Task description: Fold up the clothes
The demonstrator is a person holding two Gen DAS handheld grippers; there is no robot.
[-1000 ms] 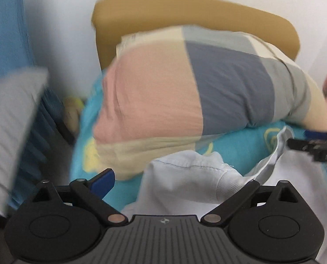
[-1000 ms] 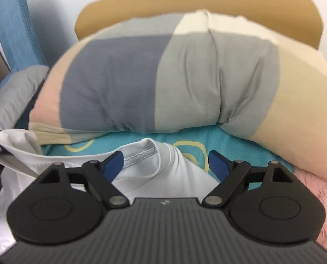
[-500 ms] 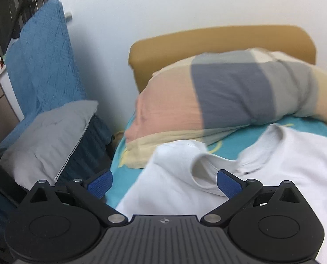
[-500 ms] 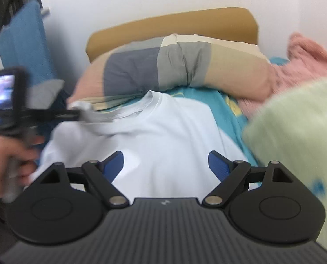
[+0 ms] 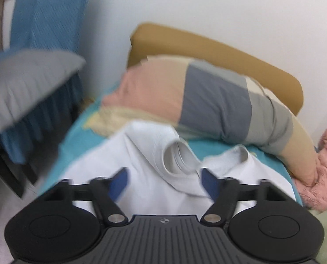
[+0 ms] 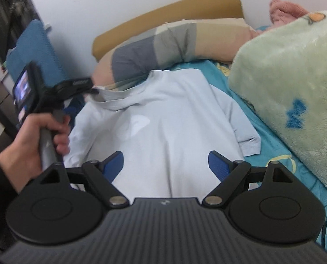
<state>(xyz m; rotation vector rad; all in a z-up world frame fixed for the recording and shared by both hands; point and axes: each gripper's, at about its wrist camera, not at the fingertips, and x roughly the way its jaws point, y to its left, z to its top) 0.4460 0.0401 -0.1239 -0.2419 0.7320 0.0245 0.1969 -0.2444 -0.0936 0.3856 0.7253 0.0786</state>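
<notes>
Right gripper (image 6: pixel 165 165) farther back above teal bedsheet (image 6: pixel 271 151)

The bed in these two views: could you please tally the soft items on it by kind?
T-shirt: 1
Patchwork pillow: 1
Green fleece blanket: 1
Pink fluffy item: 1
Total: 4

Patchwork pillow (image 6: pixel 170 46) against headboard (image 6: pixel 163 13); green blanket (image 6: pixel 291 83) beside.

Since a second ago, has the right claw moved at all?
Yes. The right claw has pulled back from the patchwork pillow, which looks smaller and farther now, with far more of the white T-shirt showing.
</notes>
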